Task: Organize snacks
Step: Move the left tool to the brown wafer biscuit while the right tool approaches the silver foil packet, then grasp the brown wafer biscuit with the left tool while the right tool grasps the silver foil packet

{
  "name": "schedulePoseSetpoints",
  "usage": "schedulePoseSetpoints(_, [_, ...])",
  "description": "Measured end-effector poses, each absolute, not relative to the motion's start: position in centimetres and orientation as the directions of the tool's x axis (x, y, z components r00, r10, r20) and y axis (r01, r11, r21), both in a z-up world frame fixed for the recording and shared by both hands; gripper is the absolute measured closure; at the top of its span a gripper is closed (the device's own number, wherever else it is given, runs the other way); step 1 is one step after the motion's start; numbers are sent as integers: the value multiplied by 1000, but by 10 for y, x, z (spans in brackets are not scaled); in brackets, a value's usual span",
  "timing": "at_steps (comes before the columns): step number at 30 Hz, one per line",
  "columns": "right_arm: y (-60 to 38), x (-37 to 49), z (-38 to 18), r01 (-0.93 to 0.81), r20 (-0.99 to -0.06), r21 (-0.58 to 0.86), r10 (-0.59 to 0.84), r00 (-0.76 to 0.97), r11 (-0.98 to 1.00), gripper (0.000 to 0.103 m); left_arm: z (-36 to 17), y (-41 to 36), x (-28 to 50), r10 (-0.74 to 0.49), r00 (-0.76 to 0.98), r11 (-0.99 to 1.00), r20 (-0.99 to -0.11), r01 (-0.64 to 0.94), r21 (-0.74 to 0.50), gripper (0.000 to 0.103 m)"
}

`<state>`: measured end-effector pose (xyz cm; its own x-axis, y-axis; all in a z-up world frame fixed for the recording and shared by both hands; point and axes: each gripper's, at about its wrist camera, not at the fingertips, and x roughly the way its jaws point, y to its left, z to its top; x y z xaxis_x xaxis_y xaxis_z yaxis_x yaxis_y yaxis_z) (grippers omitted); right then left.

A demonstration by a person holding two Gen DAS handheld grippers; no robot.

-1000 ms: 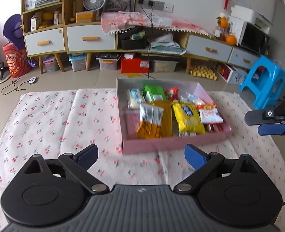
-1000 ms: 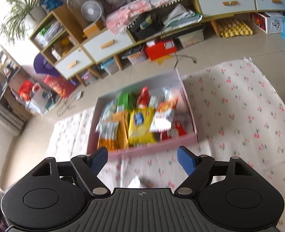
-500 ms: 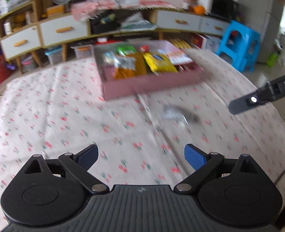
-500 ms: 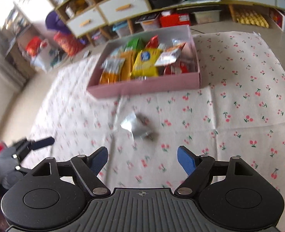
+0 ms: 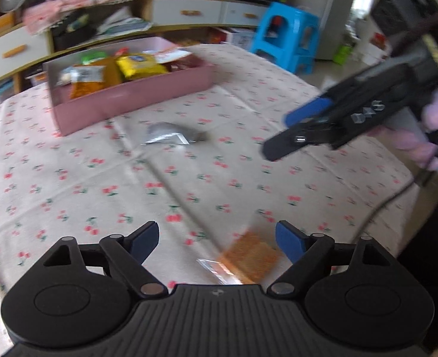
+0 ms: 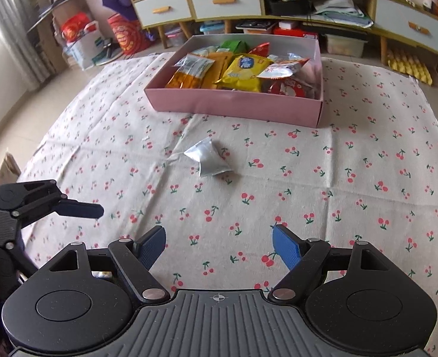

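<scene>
A pink box [image 6: 233, 104] [image 5: 123, 101] filled with several snack packets stands at the far side of the cherry-print cloth [image 6: 278, 184]. A silver packet [image 6: 210, 160] [image 5: 166, 134] lies loose on the cloth in front of the box. An orange snack in a clear wrapper [image 5: 245, 258] lies between the fingers of my left gripper [image 5: 217, 241], which is open and not touching it. My right gripper [image 6: 219, 247] is open and empty above bare cloth. It also shows at the right of the left wrist view [image 5: 305, 131].
A low cabinet with drawers [image 6: 224, 0] and storage bins line the far wall. A blue stool [image 5: 287, 35] stands past the cloth's right edge. The left gripper's fingers [image 6: 82, 208] reach into the right wrist view at the left.
Both grippers have pulled back from the box toward the near side of the cloth. The silver packet and the orange snack have come into view. Both stay open.
</scene>
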<state>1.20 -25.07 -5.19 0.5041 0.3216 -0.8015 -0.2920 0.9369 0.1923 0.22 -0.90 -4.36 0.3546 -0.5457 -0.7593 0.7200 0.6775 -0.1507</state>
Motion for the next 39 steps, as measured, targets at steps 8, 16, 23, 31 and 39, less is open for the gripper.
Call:
schedulePoseSetpoints(8, [-249, 17, -60, -267, -821, 170, 287, 494, 948, 22, -55, -20, -10, -521, 292, 608, -802, 786, -110, 40])
schedulePoseSetpoints(16, [-245, 19, -67, -252, -813, 127, 247, 528, 959, 22, -53, -20, -7, -530, 263, 601, -806, 787, -138, 50])
schedulePoseSetpoints(23, [-242, 28, -76, -237, -804, 98, 217, 553, 967, 22, -49, -17, 3, -505, 303, 656, -808, 743, -131, 60])
schedulePoseSetpoints(31, [-229, 36, -85, -262, -801, 74, 214, 560, 962, 22, -47, -7, 26, -398, 450, 795, -799, 605, -56, 60])
schedulePoseSetpoints(39, [-213, 47, -96, -296, -810, 39, 204, 550, 954, 22, -44, 3, 43, -300, 576, 882, -760, 472, 10, 60])
